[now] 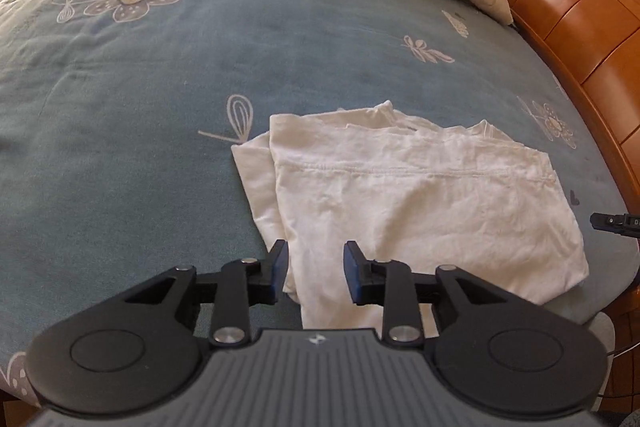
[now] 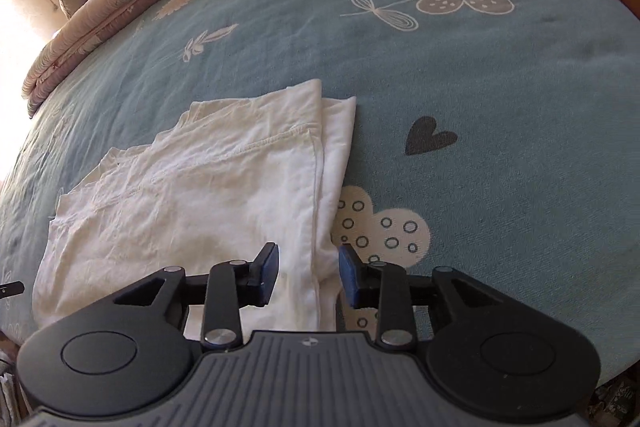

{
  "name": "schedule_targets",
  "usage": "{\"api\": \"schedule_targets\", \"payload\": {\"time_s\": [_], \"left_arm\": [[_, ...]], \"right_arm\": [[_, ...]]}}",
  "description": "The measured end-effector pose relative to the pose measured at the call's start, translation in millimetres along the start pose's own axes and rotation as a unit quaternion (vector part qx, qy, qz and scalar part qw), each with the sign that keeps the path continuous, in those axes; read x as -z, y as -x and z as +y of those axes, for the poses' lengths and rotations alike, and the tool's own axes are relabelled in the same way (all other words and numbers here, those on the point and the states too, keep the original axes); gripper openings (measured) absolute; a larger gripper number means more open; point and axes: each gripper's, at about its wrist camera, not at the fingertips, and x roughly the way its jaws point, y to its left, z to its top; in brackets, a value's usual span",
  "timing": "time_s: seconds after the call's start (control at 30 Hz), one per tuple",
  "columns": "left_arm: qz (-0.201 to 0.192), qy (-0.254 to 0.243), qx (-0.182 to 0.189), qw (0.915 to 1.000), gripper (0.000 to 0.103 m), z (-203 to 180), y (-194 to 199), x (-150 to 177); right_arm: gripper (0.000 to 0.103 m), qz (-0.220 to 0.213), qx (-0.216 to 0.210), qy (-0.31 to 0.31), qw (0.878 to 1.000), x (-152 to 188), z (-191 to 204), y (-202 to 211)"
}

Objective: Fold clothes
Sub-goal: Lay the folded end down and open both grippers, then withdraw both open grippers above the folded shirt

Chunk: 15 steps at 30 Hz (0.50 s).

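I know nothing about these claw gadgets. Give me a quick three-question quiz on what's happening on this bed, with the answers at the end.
1. True or false: the left claw is clamped on the white garment.
2. What is printed on the blue bedsheet just right of the garment in the right wrist view? A) a dark heart B) a red star C) a yellow sun
3. Fill in: the garment lies ______ in layers on the sheet.

Key
1. False: its jaws stand apart above the cloth, as do those of the right claw.
2. A, the dark heart.
3. Folded.
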Motion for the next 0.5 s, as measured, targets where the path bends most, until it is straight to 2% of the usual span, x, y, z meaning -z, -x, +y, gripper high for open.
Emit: {"api": "schedule_targets", "payload": {"time_s": [0.07,0.2,0.27,0.33,0.37,0.4,0.5], "left_arm": [[-0.021,-0.029,0.020,0.9992,0.041,-18.2,-8.4,-4.1],[-0.020,-0.077,0.024,0.9965,0.042,-56.7,-53.1,5.9],[-0.019,-0.104,0.009,0.9943,0.043,-64.0,-76.9,10.8],[-0.020,-0.127,-0.023,0.9915,0.044,-63.2,-97.2,16.5],[-0.023,-0.128,-0.027,0.9911,0.047,-58.4,-102.5,18.2],[-0.030,-0.121,-0.014,0.9921,0.047,-51.6,-103.0,17.8],[-0.019,-0.082,0.022,0.9962,0.046,-34.2,-98.6,5.8]], "right_arm": [[0.048,-0.017,-0.014,0.016,1.000,-16.7,13.1,-3.2],[0.051,-0.023,-0.038,0.053,0.998,-37.9,44.9,-38.6],[0.051,-0.014,-0.019,0.079,0.997,-40.3,58.1,-65.6],[0.051,-0.010,0.004,0.110,0.994,-36.2,65.5,-88.0],[0.051,-0.009,0.018,0.126,0.992,-32.7,67.1,-97.8],[0.051,-0.014,0.024,0.138,0.990,-29.9,65.7,-104.3],[0.051,-0.031,0.011,0.136,0.990,-35.0,53.0,-105.1]]}}
